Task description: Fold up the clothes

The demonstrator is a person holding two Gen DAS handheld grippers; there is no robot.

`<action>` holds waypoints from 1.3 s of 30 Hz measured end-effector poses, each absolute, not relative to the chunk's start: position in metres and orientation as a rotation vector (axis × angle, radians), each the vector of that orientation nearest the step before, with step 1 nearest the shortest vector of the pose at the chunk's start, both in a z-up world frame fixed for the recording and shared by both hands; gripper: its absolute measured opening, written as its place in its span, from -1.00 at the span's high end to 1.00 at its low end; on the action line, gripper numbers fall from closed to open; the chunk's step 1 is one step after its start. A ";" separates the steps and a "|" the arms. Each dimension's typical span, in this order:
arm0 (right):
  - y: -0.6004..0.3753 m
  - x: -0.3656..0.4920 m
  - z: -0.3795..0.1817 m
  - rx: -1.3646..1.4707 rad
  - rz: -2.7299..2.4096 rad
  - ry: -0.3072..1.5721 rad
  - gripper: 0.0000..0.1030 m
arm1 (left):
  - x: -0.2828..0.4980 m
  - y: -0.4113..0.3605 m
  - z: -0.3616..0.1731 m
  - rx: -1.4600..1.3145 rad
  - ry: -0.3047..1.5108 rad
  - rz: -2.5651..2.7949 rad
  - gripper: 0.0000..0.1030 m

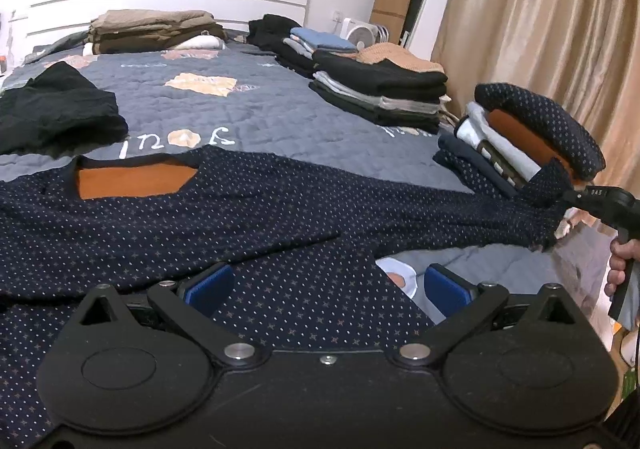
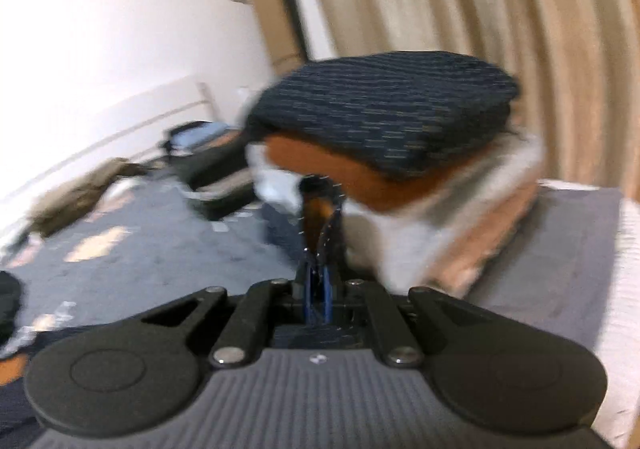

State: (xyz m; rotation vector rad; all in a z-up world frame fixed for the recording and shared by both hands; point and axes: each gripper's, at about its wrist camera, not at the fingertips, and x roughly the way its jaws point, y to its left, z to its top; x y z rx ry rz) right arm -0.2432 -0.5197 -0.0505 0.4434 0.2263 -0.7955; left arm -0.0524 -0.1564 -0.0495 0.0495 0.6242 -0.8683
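Across the lower half of the left wrist view the navy dotted shirt lies spread on the bed, and you are at the sleeve fold. Your right gripper at the right edge is clamped on the sleeve end (stretched taut); next, carry it inward over the body. Your left gripper hangs wide apart, holding nothing.

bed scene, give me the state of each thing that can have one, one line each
dotted navy garment: spread flat on the bed, one sleeve pulled out sideways
sleeve: stretched taut, its end pinched
right claw: shut on the sleeve
left claw: open, above the garment's lower part
black garment: crumpled, unfolded
near stack: folded, a matching dotted piece on top
black-topped stack: folded
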 end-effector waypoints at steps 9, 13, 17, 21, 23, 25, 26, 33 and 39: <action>-0.411 -0.147 -0.044 0.429 -0.330 0.274 0.88 | -0.026 -0.126 -0.034 -0.059 0.617 -0.809 -0.99; -0.366 -0.111 -0.063 0.407 -0.205 0.373 0.88 | -0.004 -0.105 -0.038 -0.191 0.659 -0.814 -0.99; -0.338 -0.095 -0.082 0.405 -0.147 0.453 0.88 | 0.024 -0.087 -0.060 -0.360 0.781 -0.825 -0.99; -0.315 -0.093 -0.090 0.337 -0.114 0.493 0.88 | 0.036 -0.088 -0.084 -0.455 0.874 -0.835 -0.99; -0.306 -0.093 -0.092 0.301 -0.104 0.504 0.88 | 0.037 -0.094 -0.088 -0.471 0.889 -0.859 -0.99; -0.302 -0.092 -0.092 0.279 -0.092 0.514 0.88 | 0.038 -0.105 -0.091 -0.469 0.900 -0.879 -0.99; -0.302 -0.093 -0.093 0.262 -0.089 0.517 0.88 | 0.040 -0.112 -0.093 -0.469 0.908 -0.887 -0.99; -0.296 -0.094 -0.097 0.185 -0.067 0.537 0.88 | 0.061 -0.172 -0.118 -0.479 1.030 -0.876 -0.94; -0.296 -0.091 -0.094 0.183 -0.042 0.554 0.82 | 0.066 -0.196 -0.124 -0.421 1.036 -0.874 0.70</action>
